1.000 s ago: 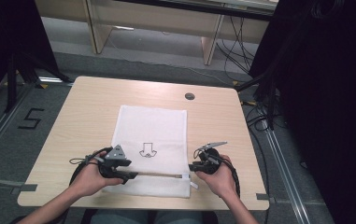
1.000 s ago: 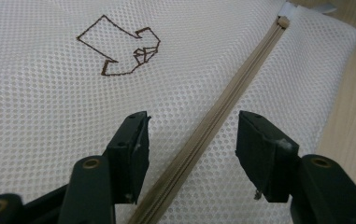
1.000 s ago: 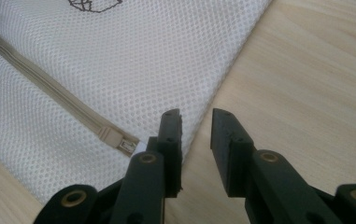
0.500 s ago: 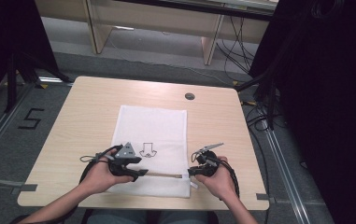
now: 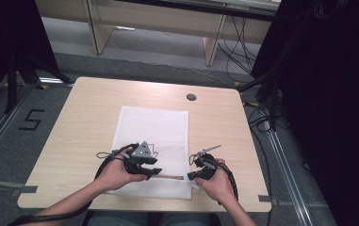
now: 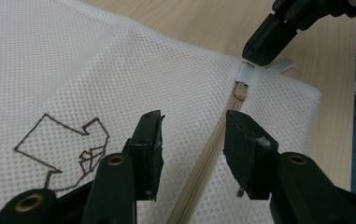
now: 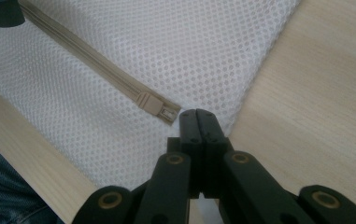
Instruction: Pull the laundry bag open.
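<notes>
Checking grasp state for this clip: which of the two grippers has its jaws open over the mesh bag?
The left gripper: its jaws stand apart, straddling the mesh bag's beige zipper. The right gripper is shut at the zipper's end.

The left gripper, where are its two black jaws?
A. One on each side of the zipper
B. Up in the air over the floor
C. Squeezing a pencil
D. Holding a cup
A: the left gripper stands open on the white mesh bag, with the tan zipper running between its jaws.
</notes>
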A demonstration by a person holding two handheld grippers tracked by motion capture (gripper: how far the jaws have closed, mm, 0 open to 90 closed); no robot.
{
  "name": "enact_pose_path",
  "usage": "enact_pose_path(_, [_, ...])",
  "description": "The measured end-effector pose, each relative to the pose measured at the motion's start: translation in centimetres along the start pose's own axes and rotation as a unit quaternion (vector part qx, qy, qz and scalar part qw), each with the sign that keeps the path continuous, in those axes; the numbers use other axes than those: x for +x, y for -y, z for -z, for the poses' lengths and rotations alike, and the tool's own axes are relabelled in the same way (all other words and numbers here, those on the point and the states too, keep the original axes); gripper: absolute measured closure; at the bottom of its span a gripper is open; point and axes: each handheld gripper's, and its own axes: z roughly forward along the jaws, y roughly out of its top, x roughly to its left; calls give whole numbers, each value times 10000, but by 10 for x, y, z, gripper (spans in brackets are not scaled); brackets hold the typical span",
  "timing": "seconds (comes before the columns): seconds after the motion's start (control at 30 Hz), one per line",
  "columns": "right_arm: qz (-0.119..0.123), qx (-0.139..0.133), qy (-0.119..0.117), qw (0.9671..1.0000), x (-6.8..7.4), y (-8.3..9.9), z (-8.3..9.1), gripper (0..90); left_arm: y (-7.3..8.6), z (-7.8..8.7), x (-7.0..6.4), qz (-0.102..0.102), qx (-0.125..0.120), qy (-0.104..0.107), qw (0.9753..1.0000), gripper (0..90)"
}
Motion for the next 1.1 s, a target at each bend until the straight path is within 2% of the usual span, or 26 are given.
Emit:
enact_pose_path(0.17, [-33, 31, 17, 10000, 0, 0, -2, 900, -4, -6, -3, -37, -12, 43, 10000, 566])
enact_pose_path(0.2, [13, 3, 0, 10000, 0, 0, -3, 900, -5, -7, -5, -86, 1, 57, 9999, 567])
enact_pose_path(0.23, [-67, 89, 16, 9999, 1, 0, -2, 900, -6, -9, -5, -127, 23, 68, 9999, 570])
enact_pose_path(0.27, [35, 13, 30, 10000, 1, -1, -4, 900, -7, -11, -7, -160, 13, 98, 9998, 574])
enact_pose_path(0.4, [22, 50, 51, 10000, 2, -3, -9, 900, -11, -19, -12, -277, 86, 203, 9994, 597])
enact_pose_path(0.53, [62, 105, 93, 9999, 1, -3, -14, 900, -13, -25, -14, -279, 92, 261, 9992, 608])
enact_pose_path(0.57, [26, 111, 104, 9999, 1, -3, -14, 900, -14, -26, -14, -349, 112, 282, 9989, 608])
enact_pose_path(0.6, [31, 149, 112, 9998, 2, -4, -15, 900, -14, -28, -15, -274, 124, 283, 9991, 610])
enact_pose_path(0.63, [51, 157, 161, 9997, 3, -3, -15, 900, -15, -29, -15, -352, 137, 300, 9988, 614])
enact_pose_path(0.7, [-17, 189, 185, 9996, 5, -3, -16, 900, -16, -32, -16, -341, 159, 321, 9988, 616])
enact_pose_path(0.73, [94, 169, 223, 9996, 5, -4, -17, 900, -17, -34, -17, -387, 168, 349, 9985, 617])
enact_pose_path(0.77, [94, 169, 223, 9996, 5, -4, -17, 900, -17, -34, -17, -387, 168, 349, 9985, 618])
enact_pose_path(0.8, [98, 178, 258, 9995, 6, -4, -17, 900, -17, -36, -16, -472, 222, 349, 9980, 619])
enact_pose_path(0.87, [72, 186, 250, 9995, 6, -4, -17, 900, -17, -37, -17, -434, 257, 364, 9981, 620])
enact_pose_path(0.9, [72, 186, 250, 9995, 6, -4, -17, 900, -17, -38, -17, -505, 271, 379, 9976, 620])
enact_pose_path(0.93, [88, 169, 229, 9996, 5, -4, -17, 900, -17, -40, -19, -443, 276, 389, 9979, 622])
enact_pose_path(0.97, [43, 182, 229, 9996, 5, -4, -17, 900, -18, -41, -18, -500, 292, 408, 9975, 623])
enact_pose_path(1.0, [1, 191, 200, 9996, 4, -4, -17, 900, -18, -42, -19, -460, 295, 412, 9977, 624])
enact_pose_path(1.03, [-35, 158, 181, 9997, 3, -4, -17, 900, -18, -43, -19, -541, 320, 404, 9972, 625])
enact_pose_path(1.1, [-182, 223, 200, 9994, 4, -3, -17, 900, -19, -45, -20, -483, 311, 429, 9974, 628])
